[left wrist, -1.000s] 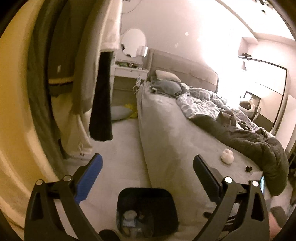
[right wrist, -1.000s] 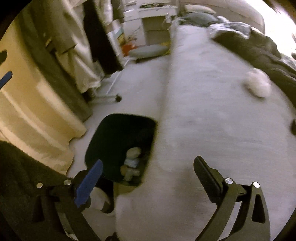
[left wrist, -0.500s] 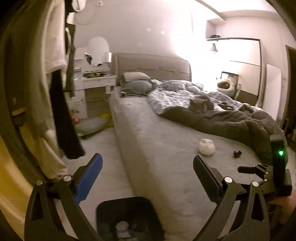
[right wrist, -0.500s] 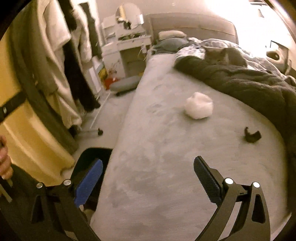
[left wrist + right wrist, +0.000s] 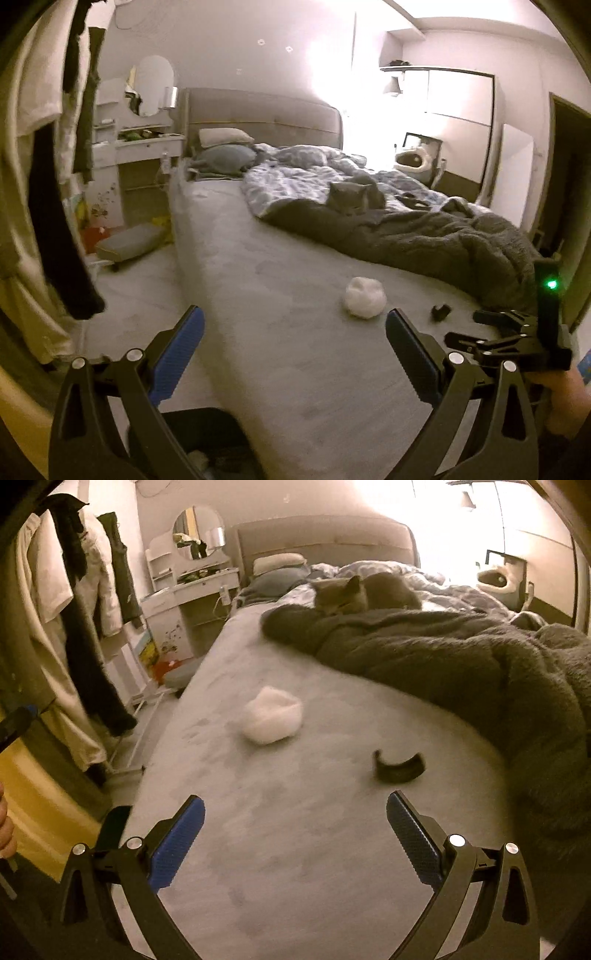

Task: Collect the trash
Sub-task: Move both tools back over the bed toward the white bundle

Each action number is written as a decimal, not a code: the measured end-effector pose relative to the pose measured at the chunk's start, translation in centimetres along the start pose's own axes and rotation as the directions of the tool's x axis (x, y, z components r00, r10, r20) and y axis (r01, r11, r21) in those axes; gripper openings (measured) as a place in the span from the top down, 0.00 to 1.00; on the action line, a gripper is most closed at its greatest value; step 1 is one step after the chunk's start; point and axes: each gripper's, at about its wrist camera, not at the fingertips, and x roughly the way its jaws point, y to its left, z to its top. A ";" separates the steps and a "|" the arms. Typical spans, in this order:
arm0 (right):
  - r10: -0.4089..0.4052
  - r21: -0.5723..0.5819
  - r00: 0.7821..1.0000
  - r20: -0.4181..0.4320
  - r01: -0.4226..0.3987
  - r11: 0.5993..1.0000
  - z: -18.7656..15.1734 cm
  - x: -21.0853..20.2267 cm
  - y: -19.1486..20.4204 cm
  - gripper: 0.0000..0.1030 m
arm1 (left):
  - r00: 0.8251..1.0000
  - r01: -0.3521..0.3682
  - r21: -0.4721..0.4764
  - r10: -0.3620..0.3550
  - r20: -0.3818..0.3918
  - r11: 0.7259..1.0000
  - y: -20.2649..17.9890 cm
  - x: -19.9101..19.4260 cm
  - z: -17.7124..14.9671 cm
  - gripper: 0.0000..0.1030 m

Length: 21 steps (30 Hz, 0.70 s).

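Note:
A crumpled white tissue wad lies on the grey bed sheet. A small curved black scrap lies to its right. My left gripper is open and empty, held above the bed's near left corner. The right gripper is open and empty too, hovering over the sheet short of both items; its body shows at the right of the left wrist view. The black trash bin stands on the floor below the left gripper, mostly hidden.
A grey cat lies on a dark fluffy blanket across the far and right part of the bed. Clothes hang at the left. A white dressing table and a floor cushion stand beyond.
Both grippers rose and tilted up from the bin toward the bed. The bin slid to the bottom edge of the views. The right gripper came closer to the tissue and black scrap.

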 end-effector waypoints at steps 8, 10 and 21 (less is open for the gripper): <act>-0.068 -0.052 0.997 0.033 0.070 0.996 1.3 1.4 -2.9 0.03 | 0.999 -0.001 0.102 0.006 -0.049 0.995 -2.6 5.3 0.1 0.03; -0.081 -0.054 0.996 0.039 0.083 0.995 1.5 1.6 -3.5 0.03 | 0.998 0.002 0.137 0.005 -0.055 0.991 -3.3 6.5 0.2 0.03; -0.099 -0.043 0.995 0.008 0.099 0.994 2.1 3.6 -6.7 0.03 | 0.991 0.052 0.182 -0.029 -0.129 0.982 -4.1 13.8 0.4 0.03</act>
